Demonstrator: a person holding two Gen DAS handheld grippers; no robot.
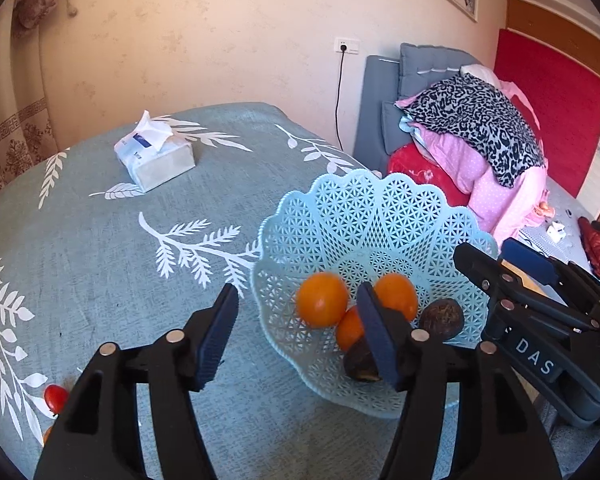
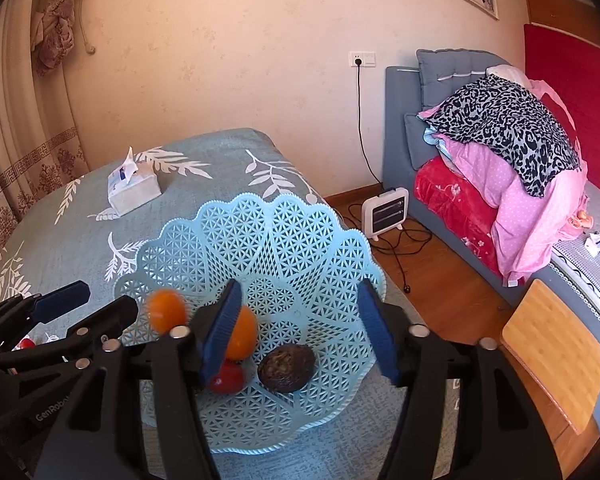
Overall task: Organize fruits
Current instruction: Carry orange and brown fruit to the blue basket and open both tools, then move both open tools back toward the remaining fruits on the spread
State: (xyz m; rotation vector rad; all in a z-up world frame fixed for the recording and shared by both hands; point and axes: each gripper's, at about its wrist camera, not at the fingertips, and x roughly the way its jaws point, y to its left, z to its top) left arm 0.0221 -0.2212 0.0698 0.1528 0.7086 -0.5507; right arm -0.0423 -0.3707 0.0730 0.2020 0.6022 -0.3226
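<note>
A pale blue lattice basket (image 1: 340, 208) (image 2: 260, 232) stands on the leaf-print tablecloth. In it lie oranges (image 1: 396, 294) (image 2: 242, 336), a dark brown fruit (image 1: 442, 318) (image 2: 286, 368) and a red fruit (image 2: 228, 378). One blurred orange (image 1: 322, 300) (image 2: 166, 310) hangs over the basket's near left side, just past my left gripper (image 1: 298, 336), which is open with neither pad touching it. My right gripper (image 2: 300, 332) is open and empty over the basket's middle. Each gripper shows in the other's view, the right gripper (image 1: 496, 258) and the left gripper (image 2: 92, 308). A small red fruit (image 1: 56, 396) lies on the cloth.
A tissue box (image 1: 156, 158) (image 2: 134, 190) sits at the table's far side. Right of the table are a bed with piled bedding (image 2: 512, 152), a small white heater (image 2: 386, 212) with cables on the floor, and a wooden board (image 2: 556, 356).
</note>
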